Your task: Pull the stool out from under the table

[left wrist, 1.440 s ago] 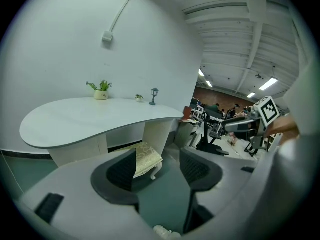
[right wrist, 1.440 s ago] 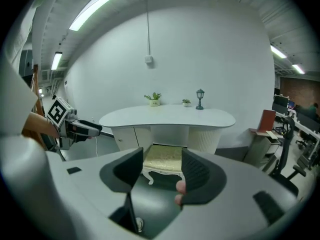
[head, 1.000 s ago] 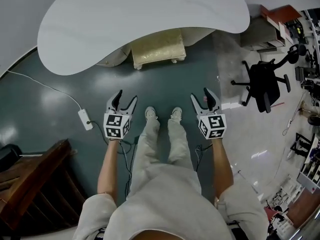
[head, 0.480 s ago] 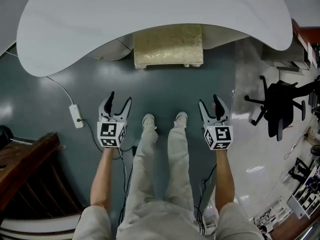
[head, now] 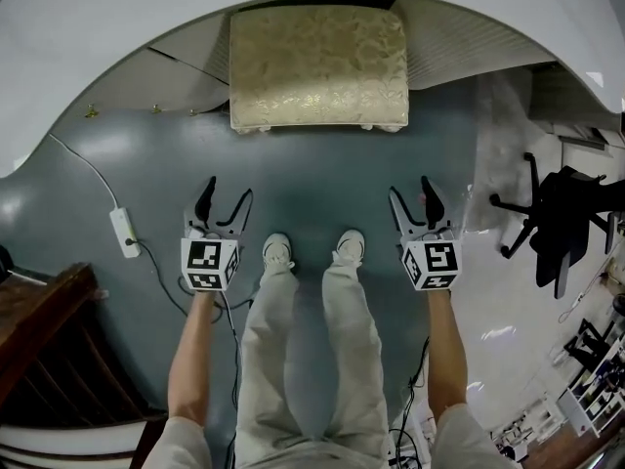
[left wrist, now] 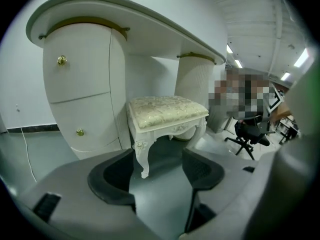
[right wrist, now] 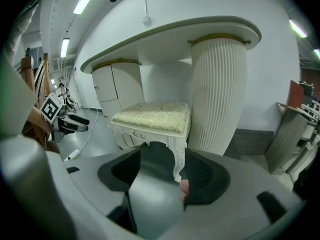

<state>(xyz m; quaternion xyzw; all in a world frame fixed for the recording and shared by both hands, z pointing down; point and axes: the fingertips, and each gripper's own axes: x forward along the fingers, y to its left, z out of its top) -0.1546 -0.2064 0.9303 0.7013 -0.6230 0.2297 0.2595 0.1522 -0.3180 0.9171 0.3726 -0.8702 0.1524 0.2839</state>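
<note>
Head view: brocade-cushioned rectangular stool (head: 317,66)

the stool (head: 317,66) stands on the floor (head: 322,184) at the upper middle of the frame, partly under the surface (head: 59,47) that arcs across the top. a power strip (head: 123,231) lies at left; an office chair (head: 562,223) stands at right, well apart from the stool.
</note>
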